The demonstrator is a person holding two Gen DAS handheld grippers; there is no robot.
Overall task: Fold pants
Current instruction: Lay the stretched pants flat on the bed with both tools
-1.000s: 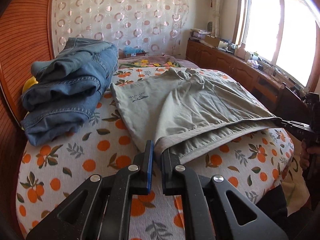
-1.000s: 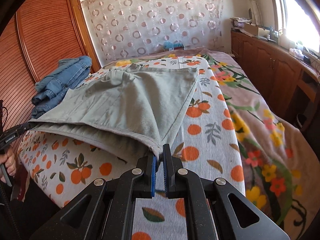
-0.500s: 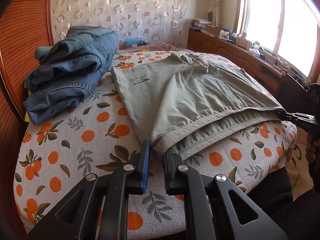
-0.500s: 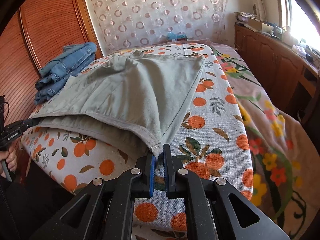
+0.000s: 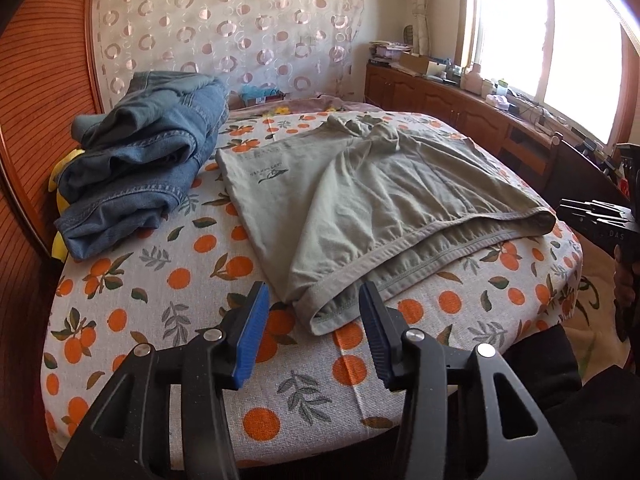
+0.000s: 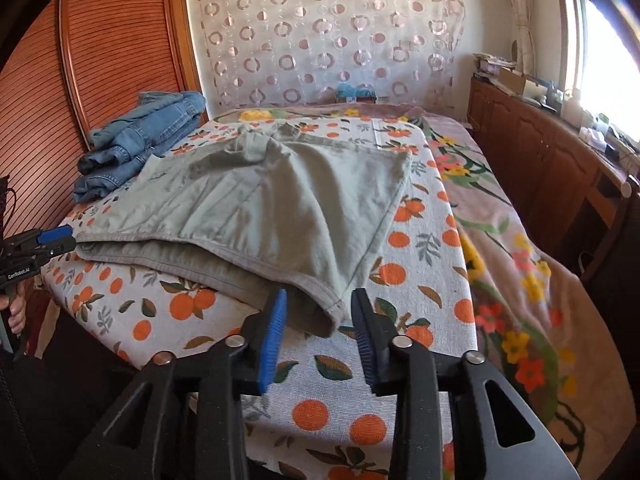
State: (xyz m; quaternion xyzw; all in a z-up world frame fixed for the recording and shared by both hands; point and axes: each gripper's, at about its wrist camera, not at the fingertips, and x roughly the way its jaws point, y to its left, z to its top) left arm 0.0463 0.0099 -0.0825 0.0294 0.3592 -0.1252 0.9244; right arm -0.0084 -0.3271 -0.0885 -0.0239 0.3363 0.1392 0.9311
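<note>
Left to right, left wrist view first. Far left: ribbed wooden wardrobe door (image 5: 36, 128). Next to it a stack of folded blue jeans (image 5: 148, 152) sits on the orange-print sheet (image 5: 152, 280), with something yellow (image 5: 60, 208) poking out under its left side; can't tell what it is. Just right of the jeans, not touching: the olive-grey pants (image 5: 360, 200), folded over on themselves, lying flat on the sheet, small dark logo near the left edge, bunched fabric at the far end. The doubled hem edge runs along the near side.

Left gripper (image 5: 314, 308): jaws opening, blue pads spread. The near-left corner of the pants lies between them on the sheet, neither pad pressing on it.

Right wrist view: right gripper (image 6: 318, 312), same story. Jaws opening, pads apart, the near-right pants (image 6: 288, 208) corner slack between them, not pinched. In the left wrist view the right gripper also shows at the far right edge, beside the pants' right corner.

Right of the orange-print sheet: a pink floral blanket (image 6: 520, 280) covering the rest of the bed. Behind: circle-pattern curtain (image 5: 228, 28) on the back wall. Far right: low wooden cabinets (image 6: 540, 152) under a bright window (image 5: 560, 40), clutter on top too small to identify.
</note>
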